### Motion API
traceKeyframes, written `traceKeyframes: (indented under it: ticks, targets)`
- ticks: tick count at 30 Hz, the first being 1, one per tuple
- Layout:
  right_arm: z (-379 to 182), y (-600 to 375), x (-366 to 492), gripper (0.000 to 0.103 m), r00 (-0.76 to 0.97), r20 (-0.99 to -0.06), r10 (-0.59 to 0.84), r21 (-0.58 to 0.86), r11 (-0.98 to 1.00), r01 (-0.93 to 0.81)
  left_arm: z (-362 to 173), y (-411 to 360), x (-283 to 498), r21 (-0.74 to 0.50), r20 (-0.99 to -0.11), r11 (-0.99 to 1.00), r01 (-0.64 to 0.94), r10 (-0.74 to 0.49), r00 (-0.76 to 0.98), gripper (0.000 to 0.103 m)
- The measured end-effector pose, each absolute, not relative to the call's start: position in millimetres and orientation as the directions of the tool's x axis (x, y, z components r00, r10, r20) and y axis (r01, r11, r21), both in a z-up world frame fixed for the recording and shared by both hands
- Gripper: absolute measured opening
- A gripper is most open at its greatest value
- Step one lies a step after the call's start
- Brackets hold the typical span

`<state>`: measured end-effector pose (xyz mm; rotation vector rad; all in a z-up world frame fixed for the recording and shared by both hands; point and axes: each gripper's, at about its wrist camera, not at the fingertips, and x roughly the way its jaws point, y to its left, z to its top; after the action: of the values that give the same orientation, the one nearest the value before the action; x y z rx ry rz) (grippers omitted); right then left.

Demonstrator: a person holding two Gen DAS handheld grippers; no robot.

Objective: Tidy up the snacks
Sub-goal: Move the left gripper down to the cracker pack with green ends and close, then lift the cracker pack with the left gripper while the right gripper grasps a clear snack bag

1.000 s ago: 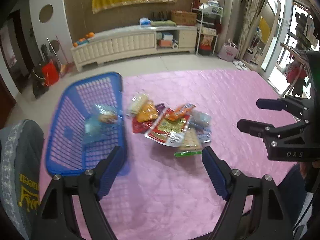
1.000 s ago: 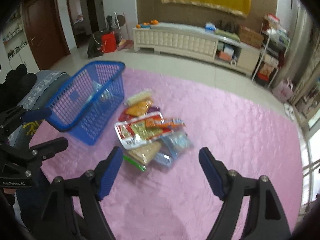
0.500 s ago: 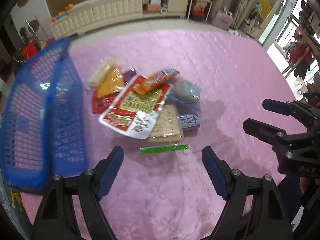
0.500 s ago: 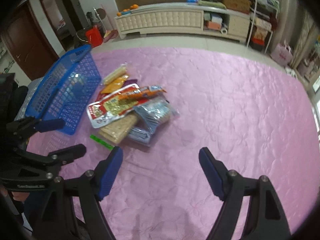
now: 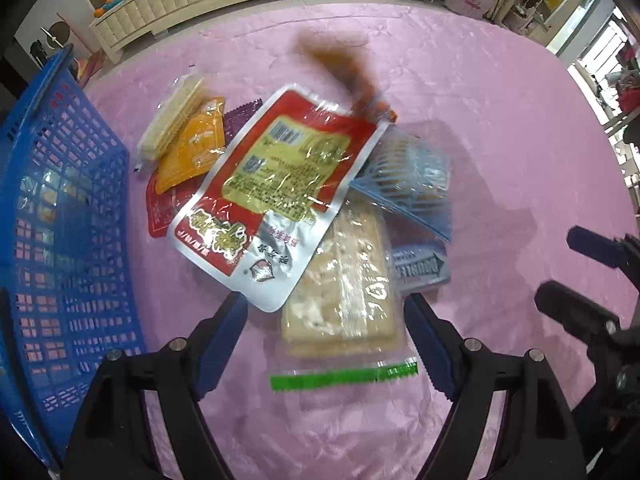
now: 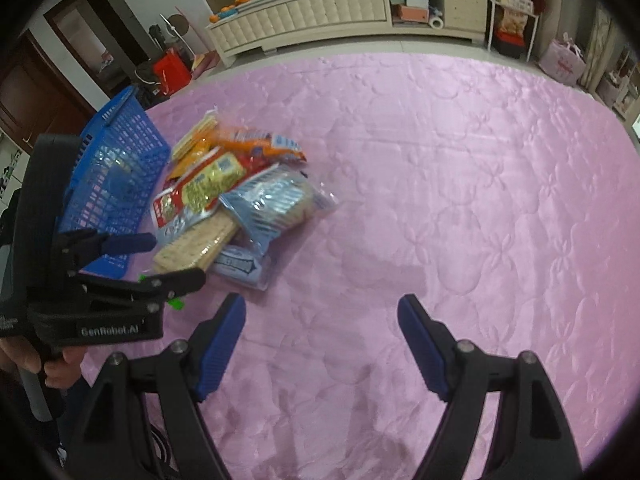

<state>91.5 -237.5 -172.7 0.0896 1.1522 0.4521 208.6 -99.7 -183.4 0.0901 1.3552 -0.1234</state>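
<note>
Cracker pack (image 5: 344,280): a clear pack with a green sealed end, lying straight ahead of the left gripper (image 5: 326,332) and partly between its jaws; its far end is tucked under the big red pouch (image 5: 276,184).
Long axis: runs away from the left jaws, roughly along their line of sight, so the jaws face its two long sides (a squeeze across the narrow width looks the likely fit).
Left jaws: spread wide, one on each side of the pack, pinching nothing.
Right gripper (image 6: 320,344): jaws spread too, empty, over bare pink cloth (image 6: 460,200); the snack pile (image 6: 240,200) lies ahead and to its left, so the left hand is clearly the nearer one.
Basket (image 5: 60,216): blue, just left of the left jaws, beside the pile; a clear wrapped snack shows through its mesh.
Hard to make out: a brown-orange packet (image 5: 352,76) at the pile's far edge is smeared by blur; a blue pack (image 5: 408,184) and a small blue-labelled packet (image 5: 420,268) sit right of the crackers, partly covered.
</note>
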Motion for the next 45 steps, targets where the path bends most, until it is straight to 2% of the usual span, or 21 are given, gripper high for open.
traceKeyframes:
  ticks: [2, 3, 4, 5, 7, 17, 30, 35, 45]
  targets:
    - [-175.1, -238.9, 91.6, 0.082, 0.321, -0.861, 0.394, 0.306, 0.906, -0.292, -189.5, -101.6, 210.9, -0.015, -0.983, 0.992, 0.128, -0.038, 0.181, 0.079]
    - [-175.4, -239.5, 91.3, 0.082, 0.319, -0.861, 0.397, 0.310, 0.905, -0.290, -191.5, -102.6, 210.9, -0.026, -0.984, 0.992, 0.125, -0.047, 0.171, 0.074]
    - [-175.5, -239.9, 89.8, 0.082, 0.318, -0.861, 0.396, 0.310, 0.906, -0.288, -192.9, -103.2, 209.8, -0.038, -0.984, 0.992, 0.121, -0.058, 0.168, 0.059]
    - [-175.3, -240.9, 89.1, 0.082, 0.318, -0.862, 0.395, 0.309, 0.907, -0.286, -195.2, -103.8, 208.2, -0.057, -0.985, 0.992, 0.116, -0.075, 0.156, 0.055]
    - [-174.7, -243.0, 87.1, 0.082, 0.317, -0.864, 0.391, 0.307, 0.909, -0.283, -195.7, -104.5, 204.9, -0.055, -0.985, 0.992, 0.112, -0.073, 0.159, 0.053]
    - [-166.7, -239.8, 76.5, 0.082, 0.323, -0.869, 0.374, 0.281, 0.912, -0.298, -190.3, -100.1, 159.0, -0.072, -0.973, 0.989, 0.130, -0.098, 0.207, 0.052]
    - [-165.9, -188.7, 108.0, 0.082, 0.316, -0.851, 0.421, 0.208, 0.820, -0.533, -185.4, -61.8, 123.5, -0.120, -0.952, 0.991, 0.065, -0.134, 0.276, 0.052]
    - [-176.0, -162.4, 122.2, 0.082, 0.300, -0.866, 0.400, 0.124, 0.754, -0.645, -182.9, -41.8, 121.2, -0.156, -0.947, 0.987, 0.031, -0.158, 0.279, 0.052]
    - [-199.7, -124.3, 151.6, 0.082, 0.261, -0.903, 0.341, 0.060, 0.702, -0.710, -172.1, -48.6, 110.4, -0.137, -0.941, 0.990, 0.043, -0.143, 0.307, 0.052]
